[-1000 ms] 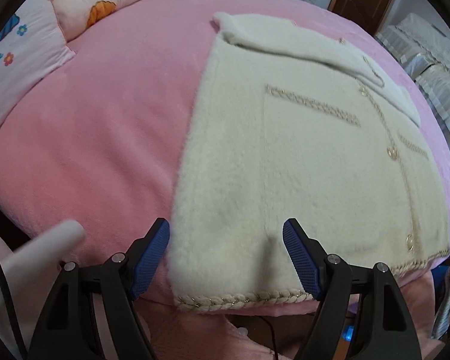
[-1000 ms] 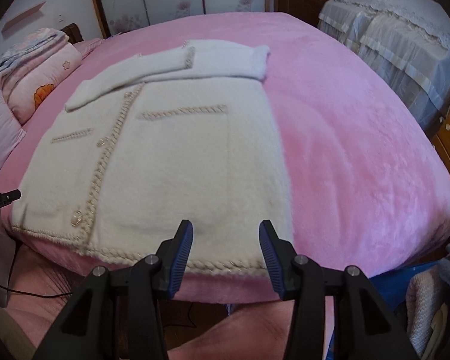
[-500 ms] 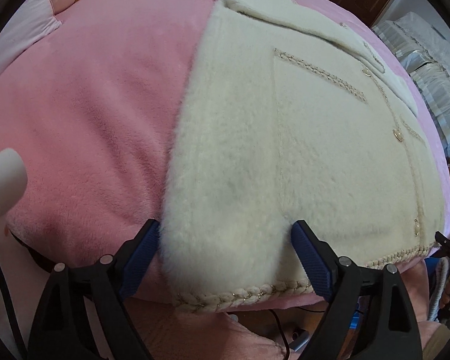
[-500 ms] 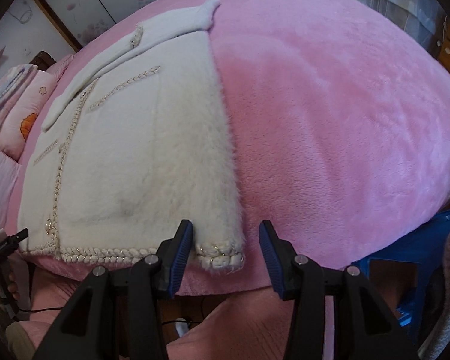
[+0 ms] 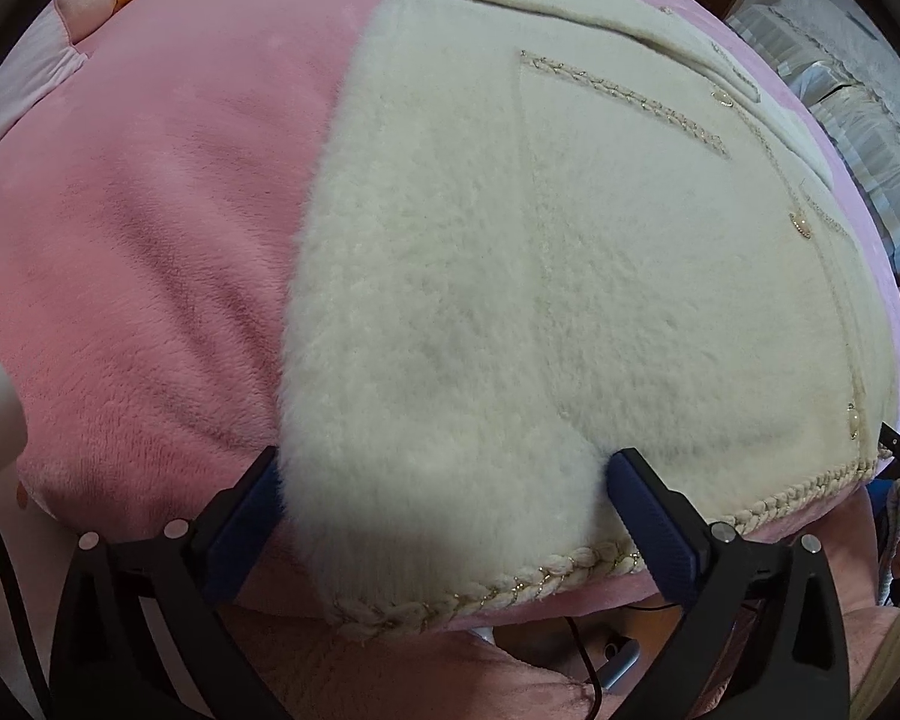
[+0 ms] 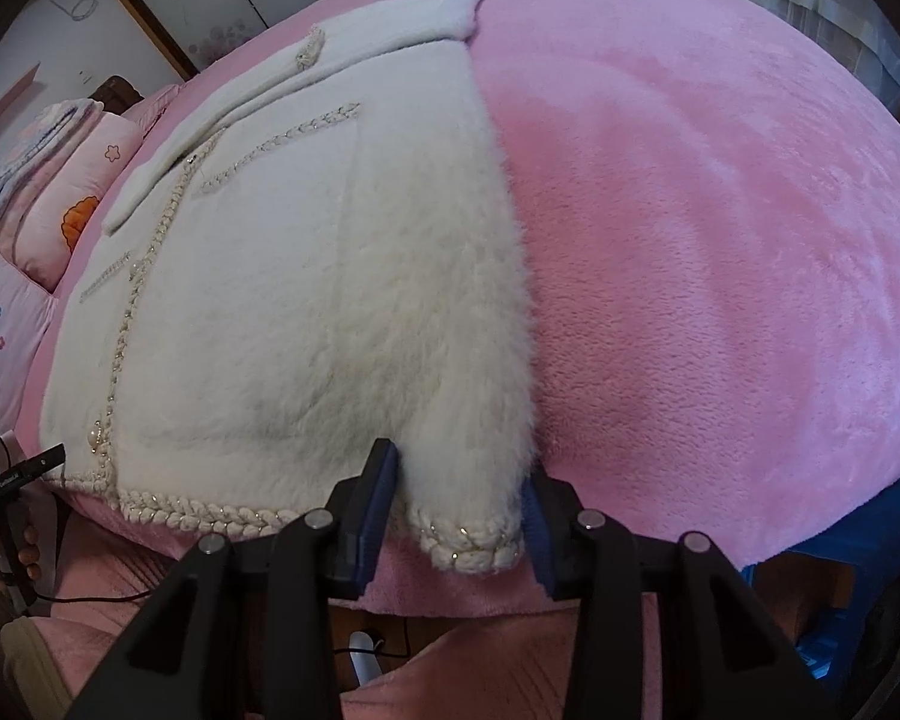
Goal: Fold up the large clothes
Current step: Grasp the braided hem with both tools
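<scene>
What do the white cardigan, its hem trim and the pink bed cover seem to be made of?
White cardigan: probably fluffy faux fur or brushed knit; long loose fibres stand out along its edge.
Hem trim: thick braided yarn with a thin metallic-looking thread; glinting specks show in the plait.
Pink bed cover: likely plush fleece; short, matte, dense pile with a soft sheen.

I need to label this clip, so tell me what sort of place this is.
Most likely a home bedroom. A cream cardigan lies spread on a bed with a pink plush blanket, folded quilts and a pillow sit at its head, and a second covered bed stands beside it.
</scene>
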Motion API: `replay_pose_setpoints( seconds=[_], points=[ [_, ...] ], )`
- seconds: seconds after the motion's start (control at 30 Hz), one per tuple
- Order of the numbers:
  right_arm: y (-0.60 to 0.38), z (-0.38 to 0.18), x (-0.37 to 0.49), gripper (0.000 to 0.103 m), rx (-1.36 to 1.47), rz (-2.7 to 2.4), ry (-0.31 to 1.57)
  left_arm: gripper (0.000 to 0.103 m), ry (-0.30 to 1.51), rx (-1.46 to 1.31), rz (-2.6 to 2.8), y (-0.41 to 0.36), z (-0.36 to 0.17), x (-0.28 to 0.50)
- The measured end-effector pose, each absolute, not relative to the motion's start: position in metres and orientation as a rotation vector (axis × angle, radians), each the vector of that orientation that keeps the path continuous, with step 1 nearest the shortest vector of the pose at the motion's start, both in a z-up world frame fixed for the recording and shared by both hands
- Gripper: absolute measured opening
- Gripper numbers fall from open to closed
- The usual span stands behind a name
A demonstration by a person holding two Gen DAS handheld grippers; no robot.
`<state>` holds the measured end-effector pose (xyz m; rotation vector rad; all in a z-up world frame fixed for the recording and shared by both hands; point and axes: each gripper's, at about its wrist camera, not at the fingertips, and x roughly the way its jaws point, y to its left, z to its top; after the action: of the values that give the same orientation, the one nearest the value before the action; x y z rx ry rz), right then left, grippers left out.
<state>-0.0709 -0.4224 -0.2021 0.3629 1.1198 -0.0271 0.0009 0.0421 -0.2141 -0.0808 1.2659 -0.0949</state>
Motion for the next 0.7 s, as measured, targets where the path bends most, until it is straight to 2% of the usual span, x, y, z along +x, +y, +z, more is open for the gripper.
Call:
replay_pose_setpoints(
  seconds=[0.1, 0.17, 0.27, 0.37, 0.4, 0.43, 0.5, 0.53, 0.7],
  points=[
    [-0.419, -0.201, -0.070, 0.038, 0.331, -0.027, 1.120, 0.103, 1.273, -0.065, -0.087, 0.039, -0.216, 0.003],
    [-0.417, -0.199, -0.069, 0.031, 0.312, -0.022, 1.118, 0.103, 1.279, -0.055, -0.075, 0.034, -0.216, 0.005],
    [-0.411, -0.195, -0.069, 0.020, 0.268, -0.026, 1.115, 0.095, 1.273, -0.027, -0.067, 0.025, -0.213, 0.005],
    [-0.403, -0.191, -0.068, 0.016, 0.212, -0.036, 1.114, 0.077, 1.261, 0.010, -0.073, 0.010, -0.207, 0.004],
    [-0.400, -0.188, -0.067, 0.015, 0.197, -0.035, 1.113, 0.067, 1.257, 0.022, -0.076, 0.007, -0.204, 0.002],
    [-0.398, -0.186, -0.067, 0.015, 0.186, -0.034, 1.111, 0.048, 1.249, 0.031, -0.085, 0.002, -0.201, 0.001],
    [-0.394, -0.180, -0.066, 0.014, 0.170, -0.025, 1.100, 0.026, 1.244, 0.027, -0.104, -0.006, -0.197, 0.000],
    [-0.391, -0.177, -0.066, 0.014, 0.162, -0.021, 1.092, 0.022, 1.241, 0.029, -0.102, -0.010, -0.194, 0.001],
    [-0.386, -0.158, -0.066, 0.014, 0.172, -0.013, 1.054, 0.016, 1.223, 0.049, -0.073, -0.026, -0.184, 0.003]
  ],
)
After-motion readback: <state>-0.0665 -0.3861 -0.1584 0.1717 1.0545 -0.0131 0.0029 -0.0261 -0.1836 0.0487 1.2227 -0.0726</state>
